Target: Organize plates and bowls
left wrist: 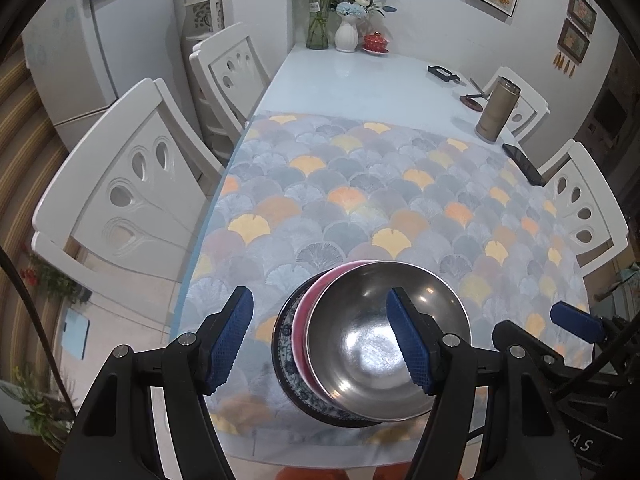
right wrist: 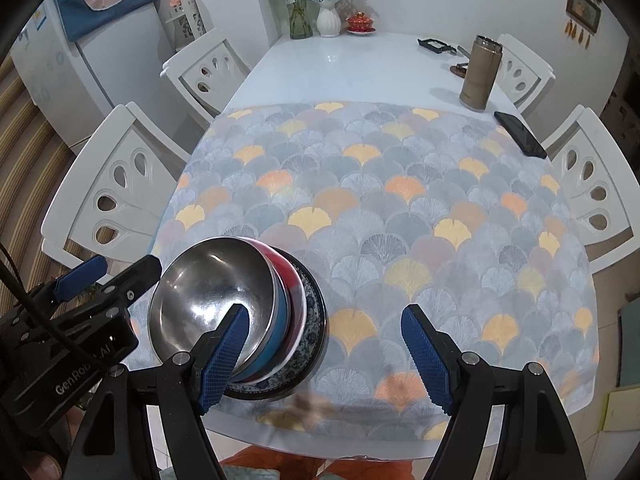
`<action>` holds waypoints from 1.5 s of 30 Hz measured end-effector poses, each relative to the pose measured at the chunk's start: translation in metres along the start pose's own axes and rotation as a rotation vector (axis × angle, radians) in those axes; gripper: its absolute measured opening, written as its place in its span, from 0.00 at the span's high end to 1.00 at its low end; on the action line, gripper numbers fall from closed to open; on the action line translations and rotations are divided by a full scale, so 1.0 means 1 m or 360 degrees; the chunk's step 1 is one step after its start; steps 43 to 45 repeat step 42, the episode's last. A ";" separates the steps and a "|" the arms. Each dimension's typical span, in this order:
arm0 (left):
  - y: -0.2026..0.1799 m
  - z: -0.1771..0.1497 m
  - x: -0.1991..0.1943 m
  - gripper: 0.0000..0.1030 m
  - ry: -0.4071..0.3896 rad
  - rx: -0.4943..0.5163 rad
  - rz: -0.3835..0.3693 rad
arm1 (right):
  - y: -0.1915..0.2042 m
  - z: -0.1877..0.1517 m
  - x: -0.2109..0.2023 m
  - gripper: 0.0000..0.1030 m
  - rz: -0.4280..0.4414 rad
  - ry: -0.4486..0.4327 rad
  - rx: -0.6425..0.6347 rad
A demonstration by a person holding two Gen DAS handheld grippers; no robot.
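Both pairs of jaws stand spread and pinch nothing. Between the left gripper and the right gripper, just ahead of the blue pads, stands one stack: a steel bowl nested in a pink bowl and a blue bowl on a patterned plate. No loose dishes lie beyond on the tablecloth, so the organizing looks done. "GenRob" and "AI" read on the left gripper's body.

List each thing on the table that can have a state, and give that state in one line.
Steel bowl: upright, empty, top of the stack.
Patterned plate: bottom of the stack.
Flask: upright, lid on.
Phone: flat, screen dark.
Left tongs: open, holding nothing.
Right tongs: open, holding nothing.
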State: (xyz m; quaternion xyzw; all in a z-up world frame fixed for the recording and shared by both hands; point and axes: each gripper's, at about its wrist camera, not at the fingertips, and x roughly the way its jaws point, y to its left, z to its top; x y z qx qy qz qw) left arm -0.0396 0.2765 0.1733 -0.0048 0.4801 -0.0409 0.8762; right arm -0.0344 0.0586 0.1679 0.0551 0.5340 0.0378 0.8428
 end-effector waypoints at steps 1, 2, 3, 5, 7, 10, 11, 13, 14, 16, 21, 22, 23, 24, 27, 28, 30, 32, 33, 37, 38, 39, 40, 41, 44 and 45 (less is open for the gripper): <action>-0.001 0.000 -0.001 0.34 -0.0014 0.0006 0.0028 | -0.001 0.000 0.000 0.26 -0.0001 0.0000 0.0007; -0.002 0.000 -0.001 0.34 -0.0030 0.0016 0.0065 | -0.001 -0.001 0.000 0.26 -0.0005 0.0000 0.0012; -0.003 0.001 -0.001 0.34 -0.0041 0.0025 0.0086 | -0.002 -0.001 -0.001 0.26 -0.0012 -0.0001 0.0018; -0.005 0.003 -0.002 0.34 -0.0070 0.0043 0.0117 | -0.004 -0.003 -0.003 0.26 -0.0024 0.0002 0.0032; -0.006 0.005 0.000 0.34 -0.0070 0.0052 0.0145 | -0.006 -0.005 -0.007 0.26 -0.0044 -0.0002 0.0037; -0.007 0.005 0.001 0.34 -0.0057 0.0063 0.0130 | -0.009 -0.008 -0.012 0.26 -0.0075 -0.0012 0.0045; -0.007 0.004 0.001 0.34 -0.0052 0.0064 0.0125 | -0.010 -0.009 -0.013 0.26 -0.0077 -0.0014 0.0053; -0.008 0.004 -0.001 0.34 -0.0051 0.0073 0.0113 | -0.011 -0.011 -0.014 0.26 -0.0078 -0.0012 0.0064; -0.009 0.004 -0.002 0.34 -0.0050 0.0079 0.0104 | -0.011 -0.012 -0.015 0.26 -0.0078 -0.0011 0.0068; -0.011 0.004 -0.003 0.34 -0.0050 0.0091 0.0086 | -0.010 -0.015 -0.017 0.26 -0.0077 -0.0015 0.0069; -0.019 0.002 -0.008 0.34 -0.0060 0.0102 0.0082 | -0.008 -0.019 -0.021 0.26 -0.0064 -0.0036 0.0036; -0.020 0.001 -0.008 0.34 -0.0063 0.0101 0.0091 | -0.007 -0.019 -0.021 0.26 -0.0061 -0.0041 0.0028; -0.020 0.001 -0.009 0.34 -0.0064 0.0086 0.0110 | -0.007 -0.017 -0.020 0.26 -0.0052 -0.0047 0.0020; -0.020 0.002 -0.009 0.34 -0.0059 0.0061 0.0116 | -0.007 -0.015 -0.020 0.26 -0.0046 -0.0052 0.0014; -0.020 0.004 -0.009 0.34 -0.0067 0.0008 0.0158 | -0.010 -0.009 -0.019 0.26 -0.0019 -0.0055 -0.0013; -0.022 0.004 -0.010 0.34 -0.0079 0.0000 0.0185 | -0.012 -0.008 -0.020 0.26 -0.0011 -0.0055 -0.0024; -0.028 0.005 -0.009 0.34 -0.0087 -0.0009 0.0220 | -0.015 -0.006 -0.021 0.26 -0.0010 -0.0051 -0.0054; -0.033 0.006 -0.008 0.34 -0.0076 -0.0025 0.0221 | -0.019 -0.006 -0.020 0.26 -0.0017 -0.0044 -0.0084; -0.037 0.006 -0.008 0.34 -0.0072 -0.0038 0.0223 | -0.022 -0.005 -0.019 0.26 -0.0013 -0.0035 -0.0092; -0.051 0.005 -0.013 0.34 -0.0109 -0.0080 0.0280 | -0.038 -0.002 -0.019 0.26 0.0017 -0.0007 -0.0115; -0.052 0.005 -0.015 0.34 -0.0136 -0.0103 0.0293 | -0.042 -0.001 -0.020 0.26 0.0019 -0.0008 -0.0121; -0.054 0.004 -0.022 0.34 -0.0202 -0.0130 0.0313 | -0.045 0.000 -0.020 0.26 0.0024 -0.0007 -0.0124; -0.056 0.004 -0.025 0.34 -0.0227 -0.0129 0.0332 | -0.050 0.000 -0.020 0.26 0.0033 -0.0006 -0.0124; -0.060 0.005 -0.028 0.34 -0.0252 -0.0116 0.0363 | -0.054 0.001 -0.021 0.26 0.0042 -0.0005 -0.0124; -0.064 0.006 -0.031 0.33 -0.0266 -0.0101 0.0395 | -0.058 0.002 -0.021 0.26 0.0049 -0.0005 -0.0125; -0.064 0.006 -0.031 0.33 -0.0266 -0.0101 0.0395 | -0.058 0.002 -0.021 0.26 0.0049 -0.0005 -0.0125</action>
